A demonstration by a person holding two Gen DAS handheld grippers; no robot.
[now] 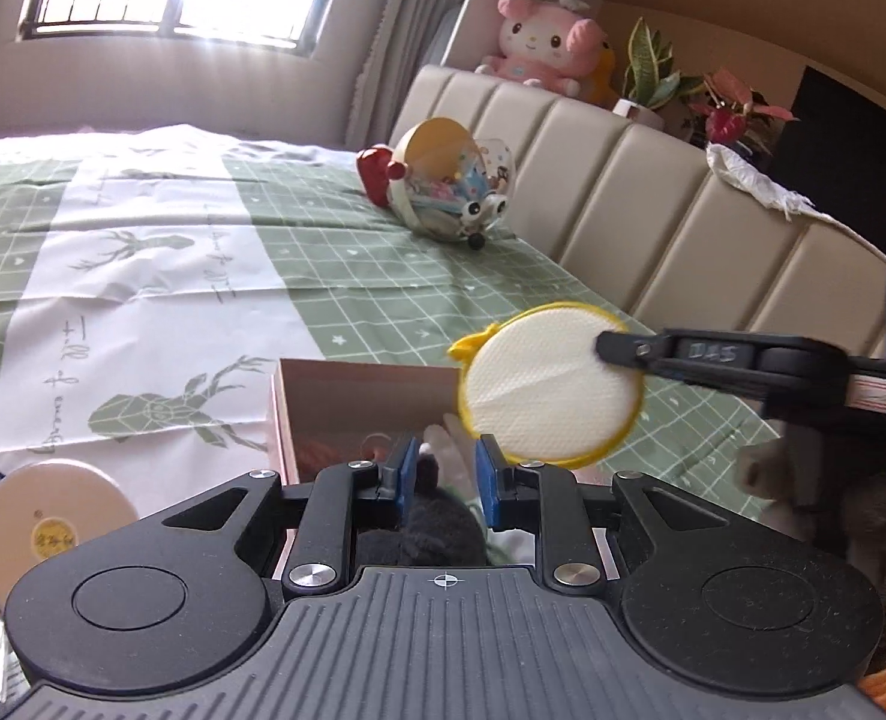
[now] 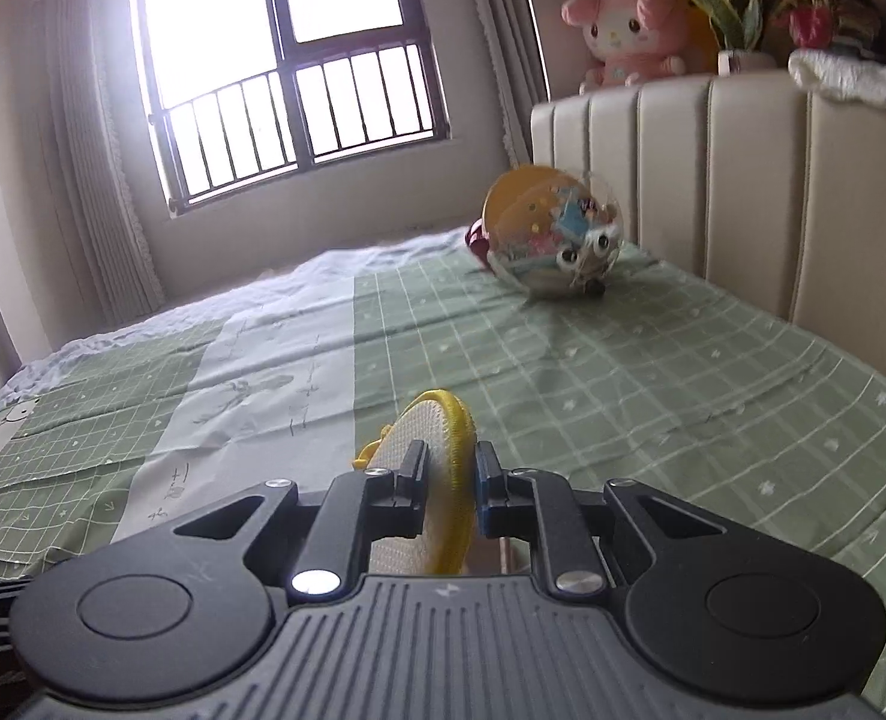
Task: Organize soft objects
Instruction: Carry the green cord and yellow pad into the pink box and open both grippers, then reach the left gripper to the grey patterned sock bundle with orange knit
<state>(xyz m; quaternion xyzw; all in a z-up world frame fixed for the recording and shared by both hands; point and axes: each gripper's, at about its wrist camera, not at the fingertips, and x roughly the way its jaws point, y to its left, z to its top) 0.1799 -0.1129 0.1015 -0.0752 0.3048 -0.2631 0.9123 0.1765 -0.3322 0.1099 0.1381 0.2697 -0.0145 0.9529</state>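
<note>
— Two grippers? Right gripper (image 2: pixel 447 468) pinching what?

— Clamped on round white mesh pad with yellow rim (image 2: pixel 428 480), gripped at its edge, seen edge-on between the fingers, flat faces toward 3 and 9 o'clock, yellow loop at 9 o'clock.

— And from the left wrist view?

— Same pad (image 1: pixel 547 387) held in the air above pink open box (image 1: pixel 353 396), face toward camera, loop at 10 o'clock; right gripper (image 1: pixel 613 351) reaching in level from 3 o'clock.

— Left gripper (image 1: pixel 443 471)?

— Partly parted, over black fuzzy item (image 1: pixel 437 525) in the box; gripping or not, cannot tell.

— Elsewhere?

— Green checked bedsheet (image 2: pixel 652 360); clear toy-filled bag (image 2: pixel 553 234) at 12 o'clock near beige headboard (image 2: pixel 742 180).
</note>
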